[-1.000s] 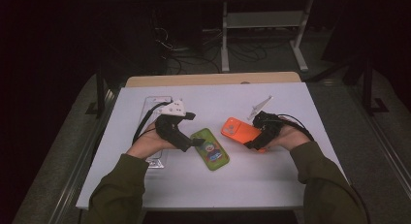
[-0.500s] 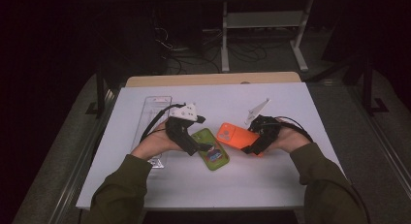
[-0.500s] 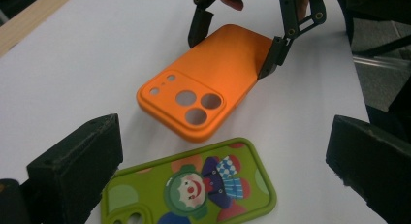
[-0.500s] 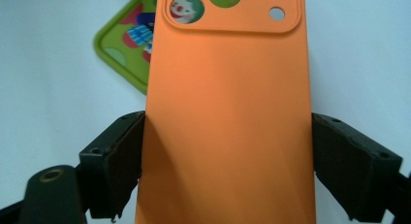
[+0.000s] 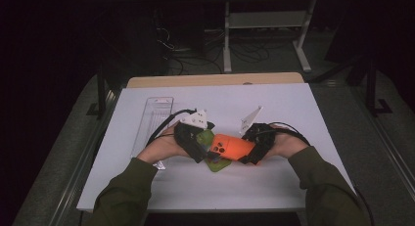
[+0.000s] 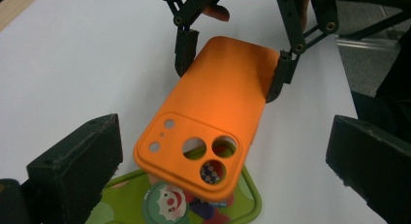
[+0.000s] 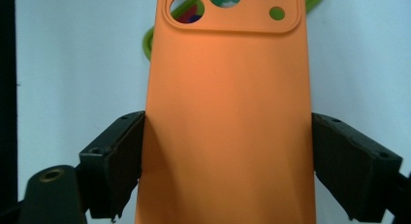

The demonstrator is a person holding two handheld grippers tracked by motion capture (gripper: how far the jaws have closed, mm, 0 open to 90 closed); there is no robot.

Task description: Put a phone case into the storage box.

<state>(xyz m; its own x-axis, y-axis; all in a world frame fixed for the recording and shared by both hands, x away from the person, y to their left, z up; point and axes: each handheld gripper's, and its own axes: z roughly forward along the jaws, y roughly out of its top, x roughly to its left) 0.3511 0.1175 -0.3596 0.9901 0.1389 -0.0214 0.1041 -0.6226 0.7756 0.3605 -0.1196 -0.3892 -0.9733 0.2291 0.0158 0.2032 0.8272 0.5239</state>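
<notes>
While clamped by the right hand-held gripper (image 5: 252,148), orange phone case (image 6: 219,107), 3 round camera cutouts, matte back up, over green phone (image 6: 242,197), left hand-held gripper (image 5: 198,146) jaws spread wide.

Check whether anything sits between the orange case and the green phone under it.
Nothing visible does. The orange case, clamped by the right gripper across its sides, hangs right over the green phone; its camera holes show the phone through them. The left gripper stands open on either side.
</notes>
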